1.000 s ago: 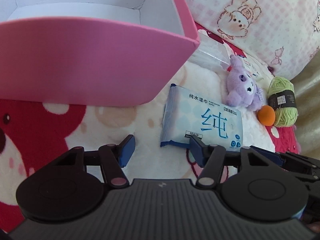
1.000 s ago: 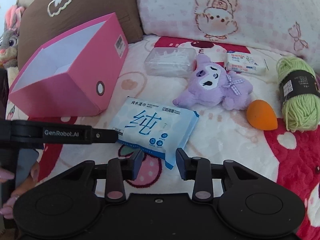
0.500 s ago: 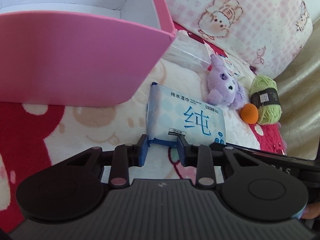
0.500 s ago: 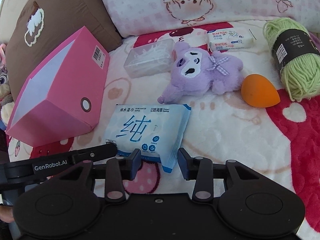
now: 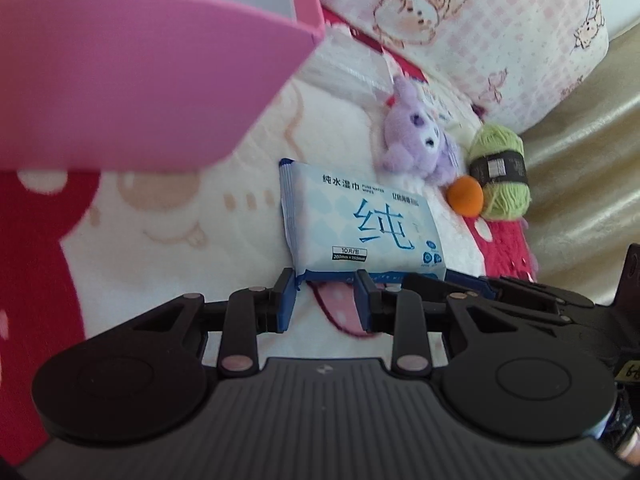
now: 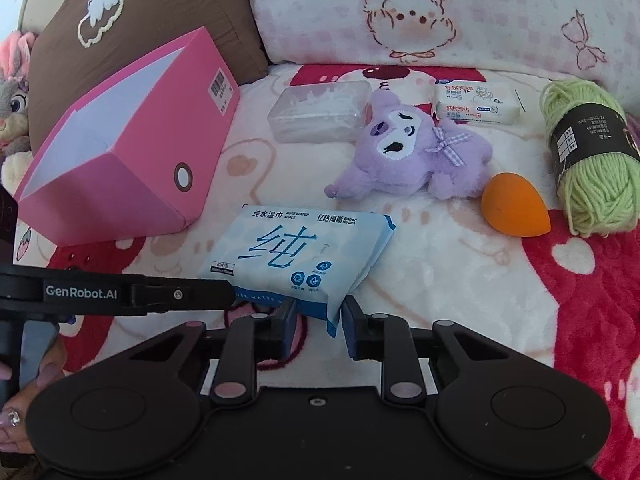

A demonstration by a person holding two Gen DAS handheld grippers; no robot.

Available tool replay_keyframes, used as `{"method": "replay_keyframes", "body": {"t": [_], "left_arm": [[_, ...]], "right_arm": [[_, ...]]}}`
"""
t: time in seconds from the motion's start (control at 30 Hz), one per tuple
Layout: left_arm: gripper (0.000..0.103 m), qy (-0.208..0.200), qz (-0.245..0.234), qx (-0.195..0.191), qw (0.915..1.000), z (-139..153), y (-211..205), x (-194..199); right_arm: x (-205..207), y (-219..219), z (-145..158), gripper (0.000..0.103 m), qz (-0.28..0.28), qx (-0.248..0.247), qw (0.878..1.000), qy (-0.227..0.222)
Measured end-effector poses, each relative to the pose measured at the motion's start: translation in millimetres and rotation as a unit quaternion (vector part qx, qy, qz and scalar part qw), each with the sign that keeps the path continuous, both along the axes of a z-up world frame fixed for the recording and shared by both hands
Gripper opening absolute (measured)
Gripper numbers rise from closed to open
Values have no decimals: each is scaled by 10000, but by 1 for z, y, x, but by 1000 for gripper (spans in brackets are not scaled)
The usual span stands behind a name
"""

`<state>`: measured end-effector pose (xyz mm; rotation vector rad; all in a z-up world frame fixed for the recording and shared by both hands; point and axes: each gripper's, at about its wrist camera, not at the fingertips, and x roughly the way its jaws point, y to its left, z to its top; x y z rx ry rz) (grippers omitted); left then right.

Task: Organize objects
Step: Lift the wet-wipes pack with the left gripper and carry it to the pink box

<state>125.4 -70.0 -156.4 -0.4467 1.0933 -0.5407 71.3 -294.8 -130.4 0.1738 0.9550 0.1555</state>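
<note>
While the right wrist view alone shows the brown cushion (image 6: 132, 32) at 11 o'clock, both tools, the left tool (image 5: 325, 294) and right tool (image 6: 318, 320), clamp the wipes pack's (image 6: 298, 258) near seam. Bare blanket (image 6: 440, 280) lies rightward. Pack's long axis runs 8-to-2 o'clock, toward the plush (image 6: 408, 152).

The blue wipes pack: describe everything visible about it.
The wipes pack is a soft, flat plastic pouch, pale blue and white, with a large blue Chinese character, small print, round icons and a darker blue sealed edge. It lies face up on the fleece blanket, just in front of the pink box. The left gripper and the right gripper are each closed on its near edge, at neighbouring corners.
</note>
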Motion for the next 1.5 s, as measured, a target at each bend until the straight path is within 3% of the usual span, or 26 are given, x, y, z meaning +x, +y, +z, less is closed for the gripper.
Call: {"method": "replay_keyframes", "body": {"t": [0.13, 0.23, 0.3, 0.37, 0.63, 0.77, 1.0, 1.17, 1.5], "left_arm": [[30, 310, -369, 132, 9987, 1, -7, -12], [34, 460, -453, 124, 9978, 0, -8, -14], [37, 371, -436, 285, 9980, -1, -8, -15], [37, 340, -431, 392, 9977, -3, -7, -16], [40, -328, -193, 613, 9974, 10, -9, -16], [39, -225, -162, 582, 9979, 2, -12, -13], [34, -315, -236, 443, 9982, -3, -23, -16], [34, -402, -282, 640, 9967, 1, -31, -21], [34, -159, -360, 565, 9976, 20, -26, -28]], "right_arm": [[-14, -5, -1, 29, 311, -60, 9990, 300], [-23, -15, 0, 43, 216, 125, 9992, 299], [-26, -20, 1, 62, 70, 261, 9994, 234], [-26, -22, 3, 65, -4, 335, 9993, 173], [-13, -21, -7, 63, -304, 329, 9988, 206], [-12, -17, -14, 47, -277, 197, 9989, 313], [-17, -11, -19, 37, -183, 19, 9995, 241], [-21, -4, -23, 36, -191, -12, 9997, 149], [-37, 16, 4, 35, -21, -390, 9992, -44]]}}
